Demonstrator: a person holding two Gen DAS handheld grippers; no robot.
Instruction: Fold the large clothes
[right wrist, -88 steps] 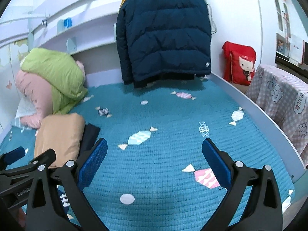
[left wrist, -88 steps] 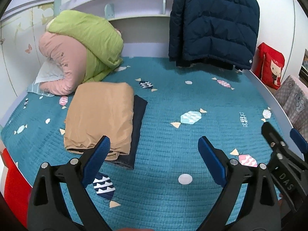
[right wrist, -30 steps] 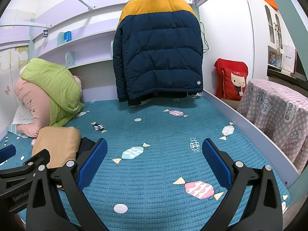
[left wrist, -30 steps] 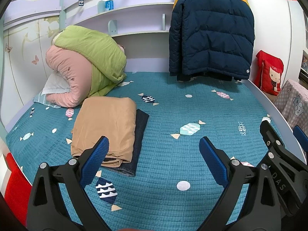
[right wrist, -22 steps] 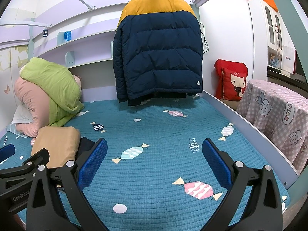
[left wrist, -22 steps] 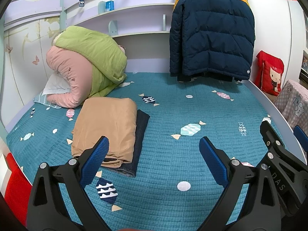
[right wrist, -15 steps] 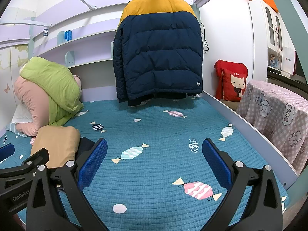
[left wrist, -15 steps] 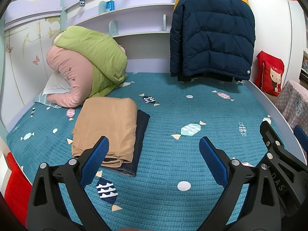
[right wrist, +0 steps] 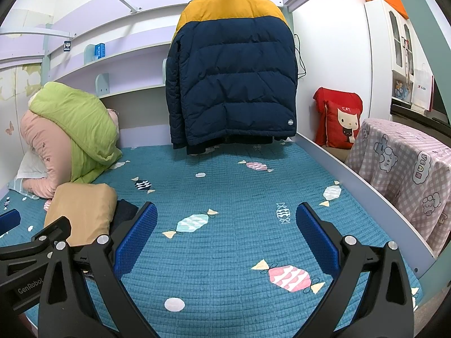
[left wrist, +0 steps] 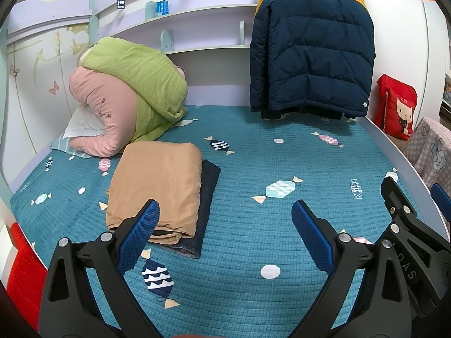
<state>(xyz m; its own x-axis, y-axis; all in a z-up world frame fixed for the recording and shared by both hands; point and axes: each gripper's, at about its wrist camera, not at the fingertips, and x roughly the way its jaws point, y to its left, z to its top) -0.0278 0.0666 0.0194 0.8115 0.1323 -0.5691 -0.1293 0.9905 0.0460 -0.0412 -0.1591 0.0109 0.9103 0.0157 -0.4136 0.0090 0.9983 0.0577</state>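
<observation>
A navy and yellow puffer jacket (left wrist: pixel 310 56) hangs at the far end of the bed; it also shows in the right wrist view (right wrist: pixel 234 79). A folded tan garment (left wrist: pixel 157 186) lies on a folded dark garment (left wrist: pixel 207 197) at the left of the teal bedspread (left wrist: pixel 253 225); the tan garment also shows in the right wrist view (right wrist: pixel 81 211). My left gripper (left wrist: pixel 224 231) is open and empty above the bed, just right of the stack. My right gripper (right wrist: pixel 227 228) is open and empty over the bed's middle. Each gripper shows at the edge of the other's view.
A rolled green and pink quilt (left wrist: pixel 126 98) with a pillow lies at the far left. A red cat cushion (right wrist: pixel 338 118) and a checked pink cloth (right wrist: pixel 403 169) stand right of the bed's rail (right wrist: pixel 360 186). Shelves run along the back wall.
Both views have risen and tilted up since 2.9 s ago, showing more of the jacket. Over the last second almost nothing moved. Both grippers stayed open.
</observation>
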